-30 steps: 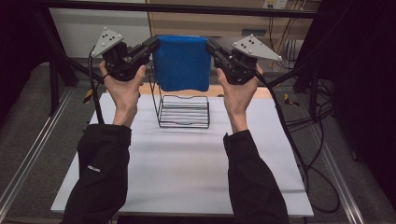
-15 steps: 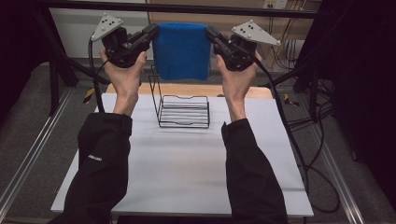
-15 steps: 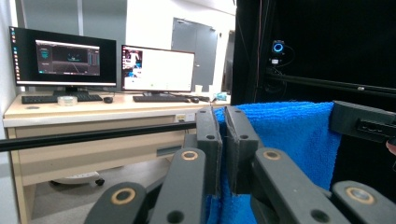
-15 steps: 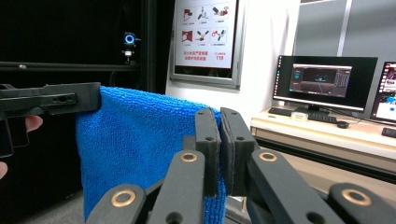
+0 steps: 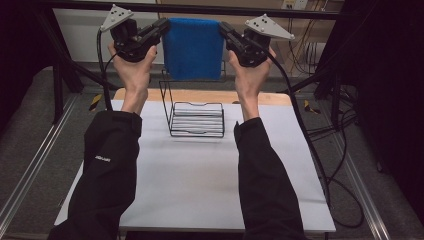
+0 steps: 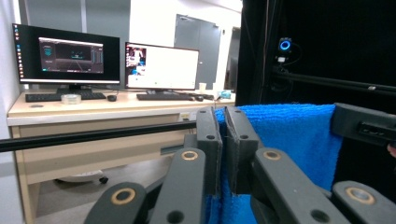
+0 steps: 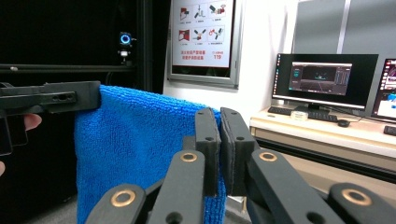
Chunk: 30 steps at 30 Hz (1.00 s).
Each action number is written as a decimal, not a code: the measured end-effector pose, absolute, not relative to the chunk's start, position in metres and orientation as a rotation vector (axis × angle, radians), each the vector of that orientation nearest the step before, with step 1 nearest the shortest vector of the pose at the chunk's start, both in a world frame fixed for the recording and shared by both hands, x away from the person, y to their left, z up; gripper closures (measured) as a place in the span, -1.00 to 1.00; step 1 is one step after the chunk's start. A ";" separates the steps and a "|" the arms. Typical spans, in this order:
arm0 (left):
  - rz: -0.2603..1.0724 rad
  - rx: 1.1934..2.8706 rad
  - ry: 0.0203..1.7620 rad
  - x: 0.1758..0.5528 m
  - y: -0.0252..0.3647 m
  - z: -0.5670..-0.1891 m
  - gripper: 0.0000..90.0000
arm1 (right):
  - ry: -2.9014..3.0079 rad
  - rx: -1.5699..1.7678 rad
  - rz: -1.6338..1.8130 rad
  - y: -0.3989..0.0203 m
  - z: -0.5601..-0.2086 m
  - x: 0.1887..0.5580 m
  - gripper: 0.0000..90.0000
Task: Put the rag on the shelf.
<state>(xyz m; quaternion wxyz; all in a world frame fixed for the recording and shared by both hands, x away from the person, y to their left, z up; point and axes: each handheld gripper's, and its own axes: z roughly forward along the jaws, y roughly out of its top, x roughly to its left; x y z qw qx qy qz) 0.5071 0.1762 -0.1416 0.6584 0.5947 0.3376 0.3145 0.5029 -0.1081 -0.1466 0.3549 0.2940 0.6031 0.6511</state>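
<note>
The blue towel (image 5: 193,47) hangs at the upper centre of the high view, stretched flat between 2 claws and suspended above the black wire rack (image 5: 192,117), clear of it. The left claw (image 5: 162,26) is clamped shut on the towel's upper left corner; in the left gripper view the cloth (image 6: 289,140) is pinched between the 2 closed jaws. The right claw (image 5: 223,29) is clamped shut on the upper right corner, and in the right gripper view the cloth (image 7: 135,149) sits likewise between closed jaws.

Risks from this position:

1. Corner slip. Each claw holds only a narrow margin of cloth near the top edge. If the hands pull further apart, tension is likely to drag a corner out of the jaws, and the towel then swings down on 1 side.
2. Uneven drape. If 1 hand drops lower than the other, the towel's lower edge tilts and probably lands askew on the rack.
3. Snagging. The lower edge hangs just above the rack's tall rear wire (image 5: 165,85). A careless descent could catch the cloth on that upright and bunch it.
4. Rack displacement. The rack stands loose on the white surface (image 5: 195,185); a taut towel dragged across it could tip or shift it.
</note>
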 end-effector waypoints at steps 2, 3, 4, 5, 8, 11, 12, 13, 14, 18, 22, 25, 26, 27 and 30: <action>0.705 1.336 0.768 0.511 0.177 -0.142 0.89 | 1.557 0.761 1.679 -0.107 -0.147 0.506 0.94; 0.706 1.331 0.766 0.512 0.178 -0.142 0.90 | 1.560 0.758 1.675 -0.106 -0.147 0.508 0.94; 0.707 1.327 0.765 0.513 0.178 -0.142 0.89 | 1.558 0.754 1.674 -0.106 -0.147 0.509 0.94; 0.713 1.330 0.762 0.515 0.179 -0.142 0.90 | 1.561 0.751 1.671 -0.105 -0.147 0.511 0.94; 0.719 1.337 0.767 0.521 0.179 -0.144 0.89 | 1.568 0.755 1.668 -0.104 -0.147 0.517 0.94; 0.718 1.337 0.772 0.526 0.178 -0.147 0.89 | 1.563 0.762 1.672 -0.103 -0.147 0.519 0.94; 0.716 1.340 0.773 0.528 0.178 -0.149 0.89 | 1.566 0.764 1.669 -0.104 -0.148 0.520 0.94; 0.714 1.343 0.773 0.529 0.177 -0.151 0.89 | 1.569 0.764 1.662 -0.104 -0.148 0.521 0.94; 0.717 1.345 0.773 0.529 0.177 -0.152 0.89 | 1.576 0.768 1.652 -0.104 -0.149 0.522 0.94; 0.716 1.349 0.777 0.531 0.179 -0.158 0.89 | 1.593 0.771 1.641 -0.103 -0.153 0.524 0.94; 0.721 1.369 0.774 0.530 0.181 -0.165 0.89 | 1.609 0.780 1.635 -0.101 -0.160 0.524 0.94; 0.717 1.380 0.775 0.531 0.183 -0.171 0.89 | 1.624 0.792 1.632 -0.100 -0.167 0.525 0.93; 0.715 1.381 0.778 0.531 0.183 -0.173 0.89 | 1.630 0.790 1.623 -0.100 -0.169 0.525 0.93; 0.711 1.385 0.778 0.530 0.184 -0.175 0.89 | 1.636 0.790 1.623 -0.100 -0.171 0.524 0.93; 0.698 1.400 0.775 0.528 0.185 -0.183 0.89 | 1.651 0.791 1.620 -0.100 -0.178 0.521 0.93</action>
